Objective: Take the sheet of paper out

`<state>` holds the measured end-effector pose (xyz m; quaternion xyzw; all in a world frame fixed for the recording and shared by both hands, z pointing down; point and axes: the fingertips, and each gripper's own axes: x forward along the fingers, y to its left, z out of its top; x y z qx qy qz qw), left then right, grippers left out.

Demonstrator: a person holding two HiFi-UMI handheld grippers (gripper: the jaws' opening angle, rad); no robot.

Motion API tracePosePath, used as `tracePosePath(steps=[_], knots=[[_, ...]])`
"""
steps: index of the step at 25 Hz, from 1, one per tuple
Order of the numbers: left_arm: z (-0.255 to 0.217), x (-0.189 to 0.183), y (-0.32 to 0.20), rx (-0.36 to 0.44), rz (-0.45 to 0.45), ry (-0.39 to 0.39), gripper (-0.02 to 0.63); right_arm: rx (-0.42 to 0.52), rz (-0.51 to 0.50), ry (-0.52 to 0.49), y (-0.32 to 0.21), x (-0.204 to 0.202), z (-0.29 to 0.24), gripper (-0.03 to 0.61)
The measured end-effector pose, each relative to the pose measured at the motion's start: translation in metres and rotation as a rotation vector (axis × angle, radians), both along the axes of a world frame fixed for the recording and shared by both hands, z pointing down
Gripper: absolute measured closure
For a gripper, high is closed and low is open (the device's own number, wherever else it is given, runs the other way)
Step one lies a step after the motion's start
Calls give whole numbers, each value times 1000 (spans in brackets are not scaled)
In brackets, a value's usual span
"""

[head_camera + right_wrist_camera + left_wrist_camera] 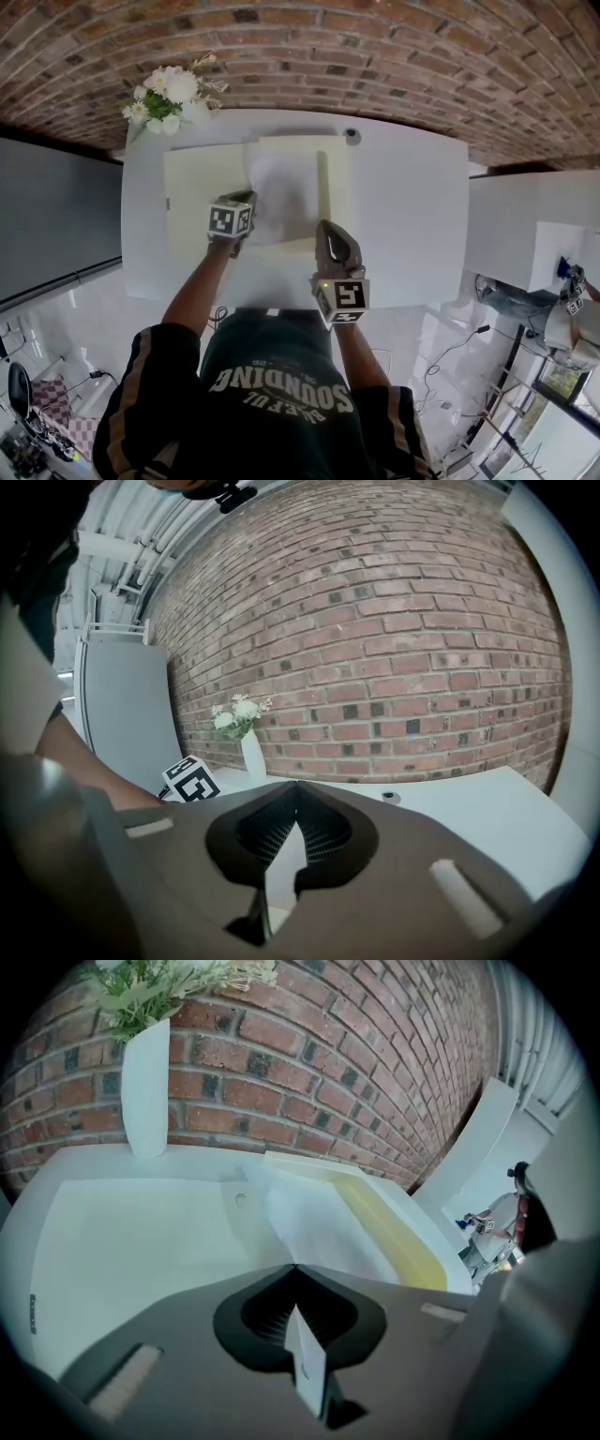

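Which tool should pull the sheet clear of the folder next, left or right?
Left: the left tool is shut on the white paper sheet, partly out of the pale yellow folder.

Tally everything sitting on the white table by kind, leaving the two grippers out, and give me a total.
vase of flowers: 1
cream folder: 1
sheet of paper: 1
small round dark object: 1
Total: 4
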<state>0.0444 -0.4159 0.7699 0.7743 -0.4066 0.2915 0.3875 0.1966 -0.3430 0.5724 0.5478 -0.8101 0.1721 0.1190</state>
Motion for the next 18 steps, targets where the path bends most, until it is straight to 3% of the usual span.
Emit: tracePosePath(steps=[10,18], knots=[[-19,-43,16,59,-15,-47,601,34,-10,-1,12,-16,-17,578],[-56,-70,30,168,19,-92,601,77,-26,-3,18,-42,-34,578]])
